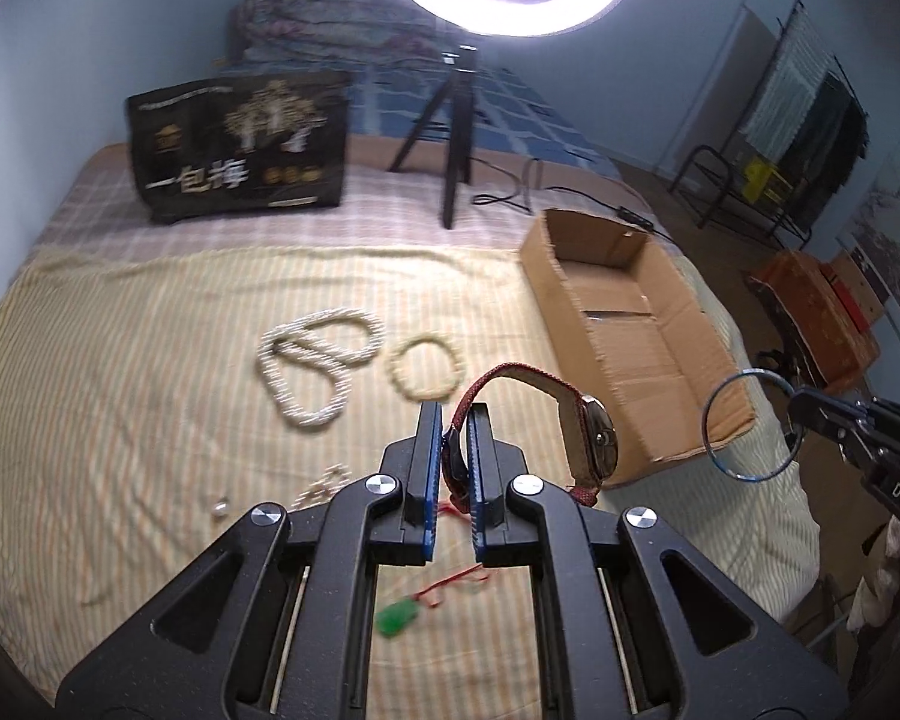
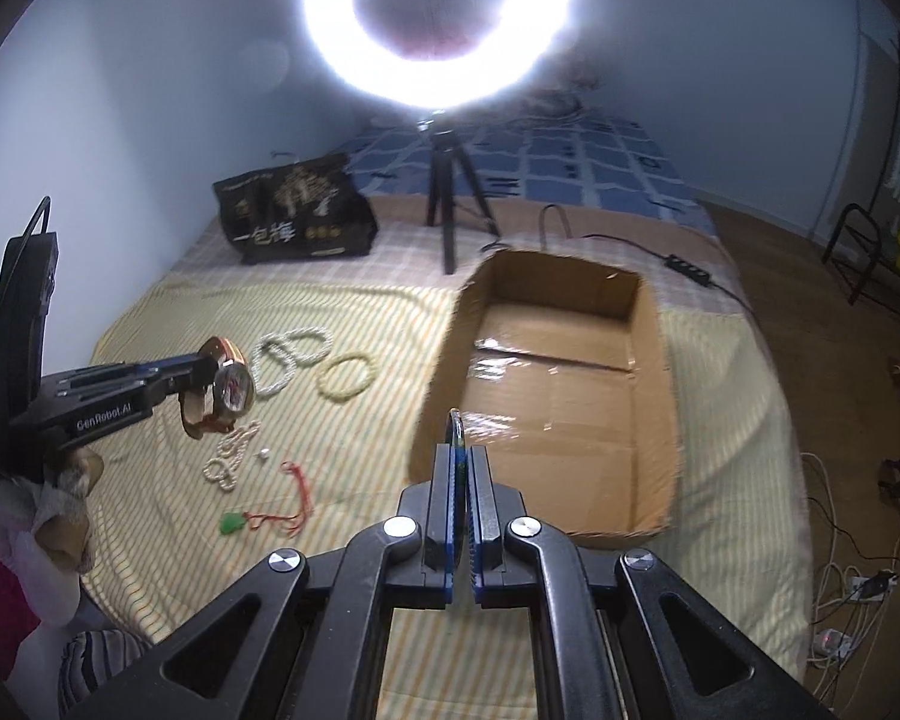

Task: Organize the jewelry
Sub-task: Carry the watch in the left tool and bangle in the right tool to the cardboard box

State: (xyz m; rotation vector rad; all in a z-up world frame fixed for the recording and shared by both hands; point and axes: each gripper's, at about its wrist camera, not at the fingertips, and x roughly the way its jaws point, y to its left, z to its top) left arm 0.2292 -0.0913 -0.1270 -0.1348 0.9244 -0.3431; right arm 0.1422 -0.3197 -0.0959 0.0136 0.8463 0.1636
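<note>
between left claw (image 1: 456, 420), red-strapped watch (image 1: 594, 444)

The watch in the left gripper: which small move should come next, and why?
Probably carry the watch rightward over the open cardboard box before releasing. The left gripper pinches its red strap above the striped cloth, short of the box; the right gripper already holds the blue bangle there.

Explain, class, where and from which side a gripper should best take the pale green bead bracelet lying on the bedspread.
The bead bracelet lies flat as an open ring, apart from the pearl necklace. Probably come from straight above and pinch its rim on the side away from the necklace, one finger inside, one outside.
</note>
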